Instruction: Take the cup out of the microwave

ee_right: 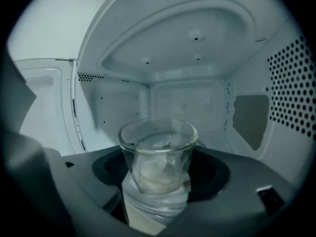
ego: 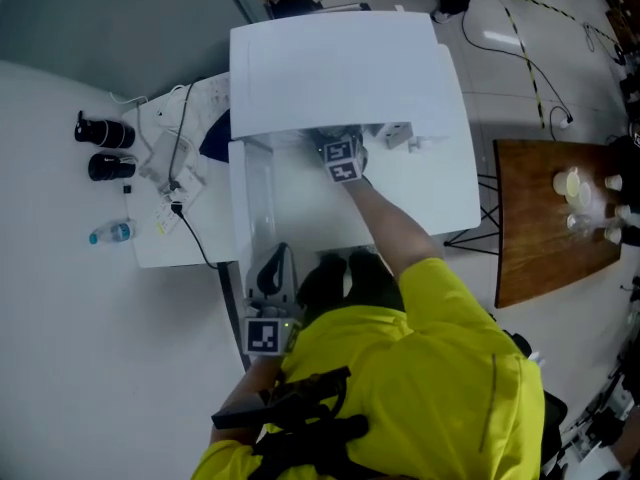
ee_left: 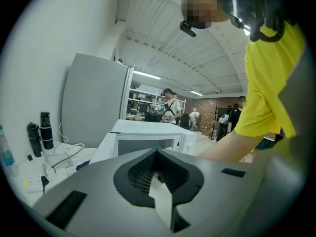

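White wall and a grey panel are backing a white table (ego: 165,253). A white box-shaped microwave (ego: 340,68) is sitting along its right edge, with the hinged door (ego: 252,203) standing open to the left. A person in a yellow shirt (ego: 420,368) is leaning over the front edge, and the right forearm is reaching into the oven cavity.

The right tool (ego: 343,160) is sitting inside that cavity. Its jaws are clamping the lower part of a clear glass cup (ee_right: 157,149), which is standing upright between them with its rim above the pads. Whether the cup's base is touching the cavity floor cannot be told. The perforated side walls and the rear wall are surrounding it.

The left tool (ee_left: 160,199) is hanging low by the front edge, just beside the open door. It is pointing toward the microwave, and its jaws are pressing together on nothing.

Two black cylindrical bottles (ego: 105,148) are standing at the left edge. A clear plastic water bottle (ego: 112,233) is lying nearer the front-left corner, and white cables (ego: 175,158) are trailing between them and the microwave. Well apart to the right, a brown wooden table (ego: 535,238) is carrying several small pale cups (ego: 568,183).
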`<state>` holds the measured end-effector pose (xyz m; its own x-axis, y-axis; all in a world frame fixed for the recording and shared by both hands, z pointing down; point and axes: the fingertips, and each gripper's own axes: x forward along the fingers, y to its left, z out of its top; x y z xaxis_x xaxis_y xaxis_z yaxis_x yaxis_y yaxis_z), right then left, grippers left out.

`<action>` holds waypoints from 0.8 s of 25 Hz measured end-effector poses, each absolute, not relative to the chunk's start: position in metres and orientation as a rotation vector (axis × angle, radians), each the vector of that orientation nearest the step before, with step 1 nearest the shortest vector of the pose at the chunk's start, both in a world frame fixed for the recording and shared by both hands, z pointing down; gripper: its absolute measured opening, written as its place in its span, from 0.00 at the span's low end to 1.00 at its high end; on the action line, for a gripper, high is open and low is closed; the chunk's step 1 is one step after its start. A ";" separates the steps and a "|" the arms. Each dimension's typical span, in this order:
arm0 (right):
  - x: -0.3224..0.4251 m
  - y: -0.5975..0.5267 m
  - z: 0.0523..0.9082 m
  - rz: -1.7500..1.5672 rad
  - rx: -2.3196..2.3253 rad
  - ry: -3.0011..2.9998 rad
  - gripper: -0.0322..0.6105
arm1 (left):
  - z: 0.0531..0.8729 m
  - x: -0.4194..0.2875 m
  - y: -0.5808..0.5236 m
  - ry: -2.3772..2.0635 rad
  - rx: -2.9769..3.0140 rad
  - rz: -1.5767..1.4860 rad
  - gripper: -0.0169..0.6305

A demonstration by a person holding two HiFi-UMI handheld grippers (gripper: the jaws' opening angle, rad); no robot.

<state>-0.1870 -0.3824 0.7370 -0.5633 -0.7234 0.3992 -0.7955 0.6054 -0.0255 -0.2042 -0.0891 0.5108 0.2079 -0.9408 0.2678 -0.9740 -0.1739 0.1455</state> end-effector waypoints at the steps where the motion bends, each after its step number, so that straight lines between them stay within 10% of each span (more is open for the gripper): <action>1: -0.186 -0.382 0.736 0.289 1.229 -2.485 0.59 | 0.511 -0.204 -0.091 -1.806 2.213 0.171 0.03; 11: -0.132 -0.277 0.701 0.240 1.126 -2.591 0.59 | 0.517 -0.179 -0.113 -1.751 2.240 0.158 0.03; 20: 0.092 -0.258 0.765 0.397 1.429 -2.278 0.59 | 0.535 -0.111 -0.129 -1.536 2.303 0.182 0.03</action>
<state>0.0917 -0.2581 0.7650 -0.3832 -0.7822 0.4913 -0.9023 0.4307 -0.0181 -0.1108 -0.1293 0.5347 0.3992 -0.8648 0.3044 -0.9121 -0.3409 0.2279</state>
